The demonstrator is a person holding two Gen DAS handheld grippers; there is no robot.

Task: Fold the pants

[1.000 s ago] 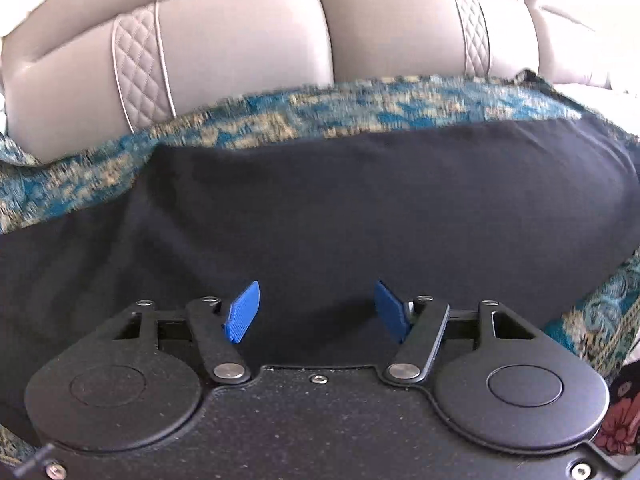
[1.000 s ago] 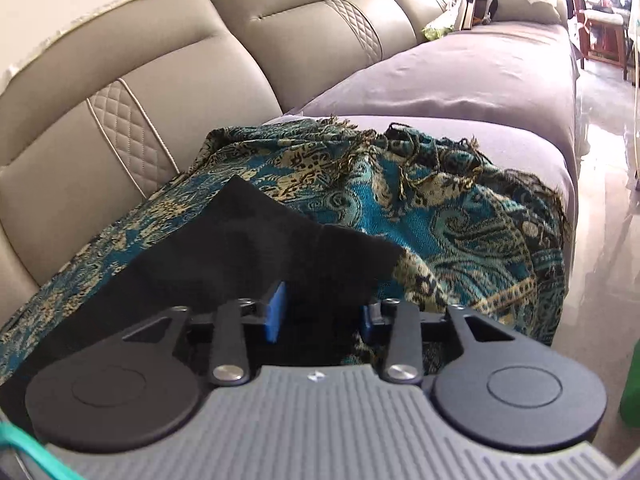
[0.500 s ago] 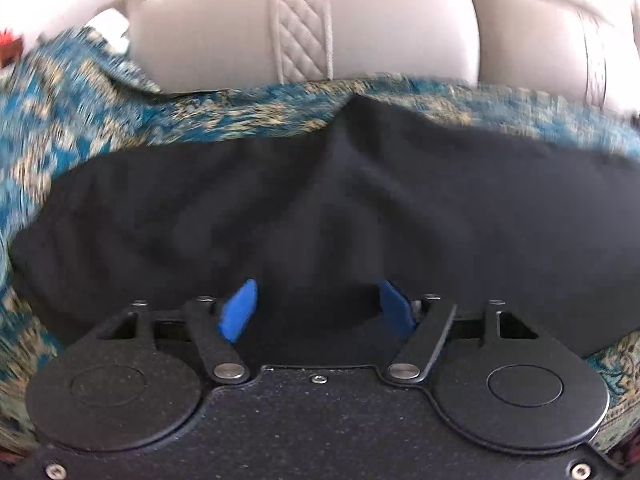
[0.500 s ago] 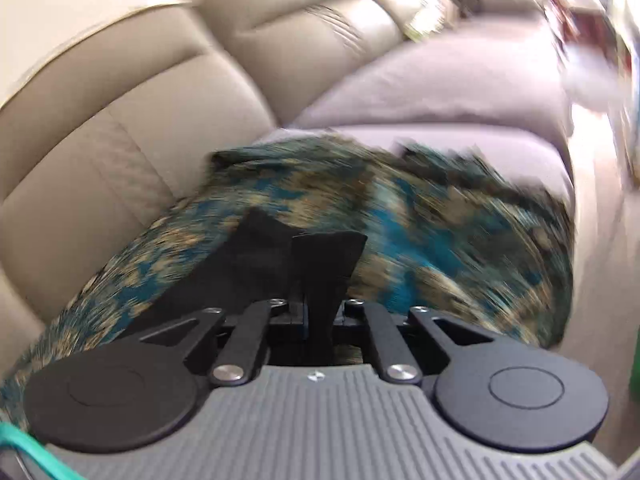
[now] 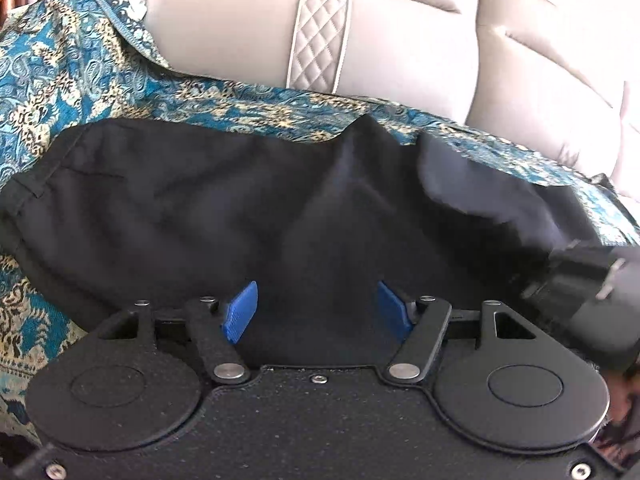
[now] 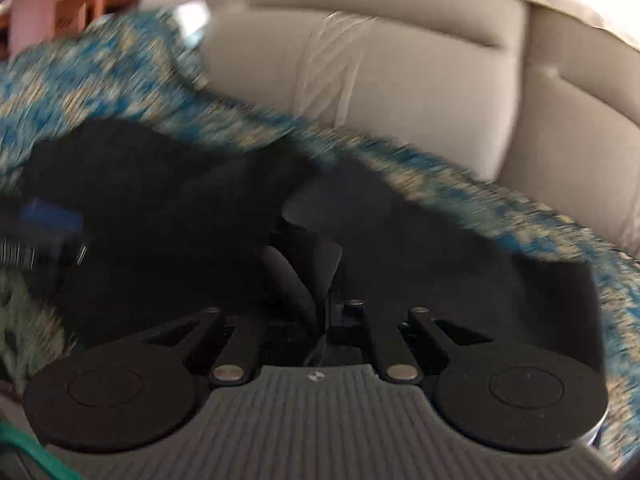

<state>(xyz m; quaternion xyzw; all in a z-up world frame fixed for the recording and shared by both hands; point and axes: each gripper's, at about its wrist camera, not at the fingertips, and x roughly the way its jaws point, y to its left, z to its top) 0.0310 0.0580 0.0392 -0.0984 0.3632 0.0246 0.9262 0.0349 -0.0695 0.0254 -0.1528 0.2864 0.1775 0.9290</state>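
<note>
Two tongs over black pants (image 5: 224, 216): left tongs (image 5: 316, 312) released, right tongs (image 6: 328, 304) clenched on pant fabric

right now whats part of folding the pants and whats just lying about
Job:
black pants
right gripper, shut on a pants fold
left gripper, open over the pants

Lying about:
teal patterned throw
beige sofa backrest

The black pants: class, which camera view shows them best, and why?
The left wrist view: the pants lie sharp across the patterned blanket, edges clear. The right wrist view is motion-blurred; there the right gripper is shut on a fold.
</note>
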